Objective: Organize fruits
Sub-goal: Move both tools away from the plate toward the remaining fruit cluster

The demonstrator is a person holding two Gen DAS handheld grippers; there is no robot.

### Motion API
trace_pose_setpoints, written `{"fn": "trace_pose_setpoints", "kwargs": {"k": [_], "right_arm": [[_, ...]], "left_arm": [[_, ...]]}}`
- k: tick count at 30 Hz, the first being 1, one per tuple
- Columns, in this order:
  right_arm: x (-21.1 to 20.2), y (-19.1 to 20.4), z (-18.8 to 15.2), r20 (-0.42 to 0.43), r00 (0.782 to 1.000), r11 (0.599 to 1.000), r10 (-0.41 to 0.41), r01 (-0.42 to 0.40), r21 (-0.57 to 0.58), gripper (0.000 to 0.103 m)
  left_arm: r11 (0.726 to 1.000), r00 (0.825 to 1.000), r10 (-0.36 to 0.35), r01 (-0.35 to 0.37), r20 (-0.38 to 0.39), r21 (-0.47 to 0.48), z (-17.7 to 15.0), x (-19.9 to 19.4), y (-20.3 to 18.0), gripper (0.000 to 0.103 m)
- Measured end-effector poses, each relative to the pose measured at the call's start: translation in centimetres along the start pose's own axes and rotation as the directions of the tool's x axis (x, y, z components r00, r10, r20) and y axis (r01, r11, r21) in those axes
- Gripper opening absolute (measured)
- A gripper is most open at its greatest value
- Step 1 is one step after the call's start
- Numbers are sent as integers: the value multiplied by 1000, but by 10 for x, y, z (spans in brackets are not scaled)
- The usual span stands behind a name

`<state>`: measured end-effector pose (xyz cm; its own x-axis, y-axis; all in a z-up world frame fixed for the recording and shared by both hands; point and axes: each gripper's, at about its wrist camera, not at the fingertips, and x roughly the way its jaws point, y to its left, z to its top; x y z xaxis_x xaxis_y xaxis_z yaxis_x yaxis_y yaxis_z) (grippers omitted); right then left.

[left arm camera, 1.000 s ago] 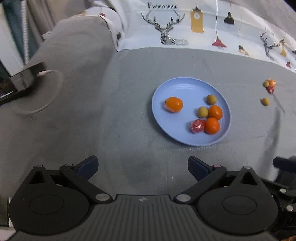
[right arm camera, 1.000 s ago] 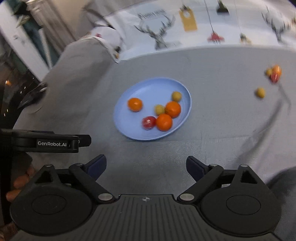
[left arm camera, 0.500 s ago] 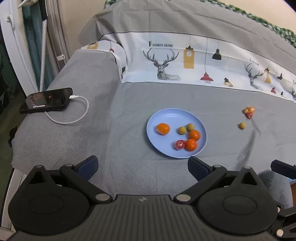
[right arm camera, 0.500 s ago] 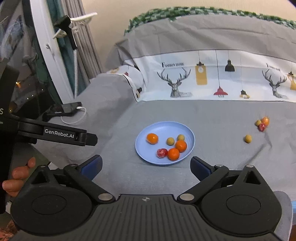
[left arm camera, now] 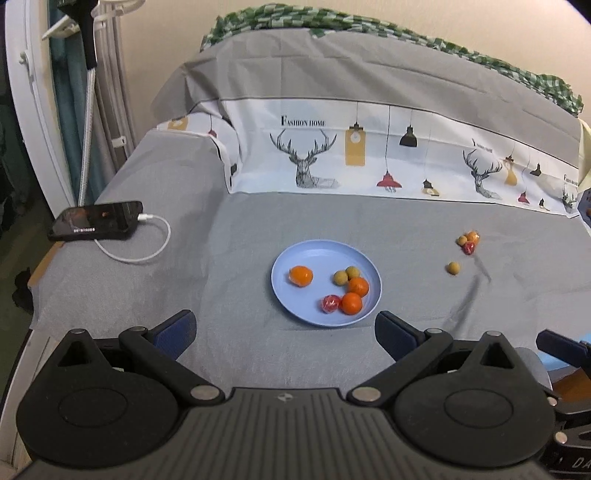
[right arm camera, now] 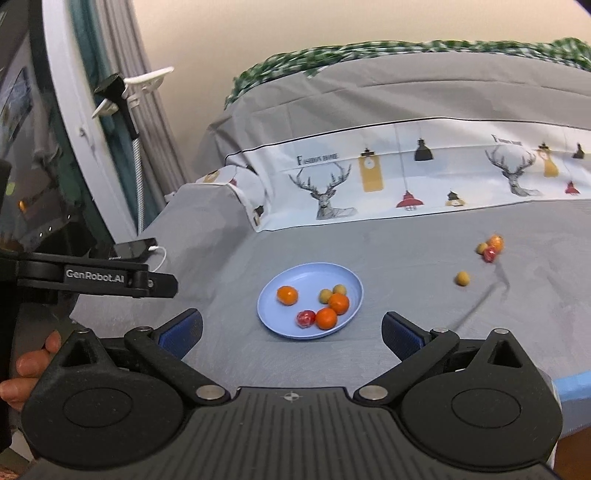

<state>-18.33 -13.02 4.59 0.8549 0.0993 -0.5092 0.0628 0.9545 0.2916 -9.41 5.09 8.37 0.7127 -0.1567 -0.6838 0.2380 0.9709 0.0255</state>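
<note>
Left wrist view: left tool has its jaws spread wide, nothing between them. It sits above the near edge of a bed covered in a grey sheet. Far left on the bed, a black phone with a white charging cable plugged in, well apart from the fruit. At the back, a pillow with a deer print, and a green checked blanket behind it. White rack and curtain at the far left. Blue plate lies straight ahead of the tool, just beyond the fingertips, nothing in the way. On it: three oranges, two small yellow-green fruits touching each other, one red fruit touching the nearest orange. Off the plate to the right: one loose yellow fruit and, further back, a small cluster of yellow, orange and red pieces. A bit of the other tool shows at the right edge.

Right wrist view: right tool is fully spread, also empty. Same blue plate dead ahead between the fingers' lines, clear path. Loose yellow fruit and the cluster are ahead to the right, somewhat blurred. The left tool's arm, marked GenRobot.AI, crosses the left side, with a person's hand under it. The phone is partly hidden behind that arm.
</note>
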Motion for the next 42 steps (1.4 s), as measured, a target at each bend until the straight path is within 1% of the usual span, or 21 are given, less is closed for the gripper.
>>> {"fn": "trace_pose_setpoints", "kwargs": {"k": [4, 6, 8, 12, 16, 19, 23, 25, 27, 31, 34, 35, 36, 37, 38, 39, 40, 41, 42], "right_arm": [[-1, -5, -3, -17, 1000, 999, -12, 13, 44, 102], [-7, -3, -4, -9, 1000, 999, -17, 17, 44, 102], [-16, -1, -5, 10, 1000, 999, -26, 25, 32, 102], [-37, 5, -8, 66, 997, 999, -44, 46, -17, 102], [-51, 3, -9, 107, 992, 998, -60, 62, -22, 102], [-55, -7, -7, 133, 988, 997, -76, 77, -3, 102], [-48, -36, -5, 141, 982, 992, -124, 117, 53, 102], [-37, -56, -4, 129, 981, 987, -144, 133, 90, 102], [-24, -75, -2, 111, 980, 981, -165, 151, 117, 102], [8, -112, 6, 94, 974, 966, -208, 189, 178, 102], [36, -140, 16, 105, 968, 954, -228, 200, 223, 102], [47, -149, 21, 115, 963, 949, -245, 213, 231, 102], [59, -162, 26, 128, 956, 945, -262, 228, 235, 102], [72, -174, 30, 135, 949, 938, -285, 248, 241, 102], [88, -187, 34, 126, 938, 925, -324, 286, 251, 102], [104, -200, 35, 101, 921, 902, -375, 338, 269, 102], [120, -214, 36, 75, 905, 878, -419, 382, 287, 102], [134, -227, 35, 66, 894, 865, -444, 408, 291, 102], [149, -240, 35, 46, 885, 856, -462, 433, 282, 102]], "left_arm": [[1000, 1000, -7, 6, 30, 12, -3, -13, -4, 103], [1000, 999, -4, 2, 41, 29, -5, -18, -6, 103], [999, 999, -11, 10, 46, 32, -3, -20, -8, 103], [997, 996, -67, 64, 53, 47, 6, -21, -22, 103], [993, 993, -87, 81, 74, 81, 12, -24, -40, 103], [992, 994, -91, 85, 62, 97, 16, -19, -52, 103], [987, 996, -90, 87, 21, 135, 20, 1, -69, 103], [984, 996, -92, 89, 11, 155, 22, 14, -80, 103], [985, 997, -80, 79, 2, 155, 24, 28, -88, 103], [984, 995, -66, 78, -74, 160, 37, 72, -113, 103], [981, 992, -57, 77, -111, 179, 53, 108, -136, 103], [979, 992, -59, 80, -116, 185, 60, 122, -146, 103], [980, 991, -47, 70, -126, 185, 65, 135, -156, 103], [982, 988, -41, 68, -151, 177, 71, 152, -167, 103], [984, 985, -57, 83, -163, 159, 72, 165, -174, 103], [986, 983, -61, 87, -175, 142, 72, 177, -182, 103], [989, 980, -52, 78, -193, 129, 73, 191, -193, 103], [990, 977, -56, 82, -207, 118, 74, 205, -203, 103], [988, 973, -75, 102, -217, 116, 74, 218, -213, 103]]}}
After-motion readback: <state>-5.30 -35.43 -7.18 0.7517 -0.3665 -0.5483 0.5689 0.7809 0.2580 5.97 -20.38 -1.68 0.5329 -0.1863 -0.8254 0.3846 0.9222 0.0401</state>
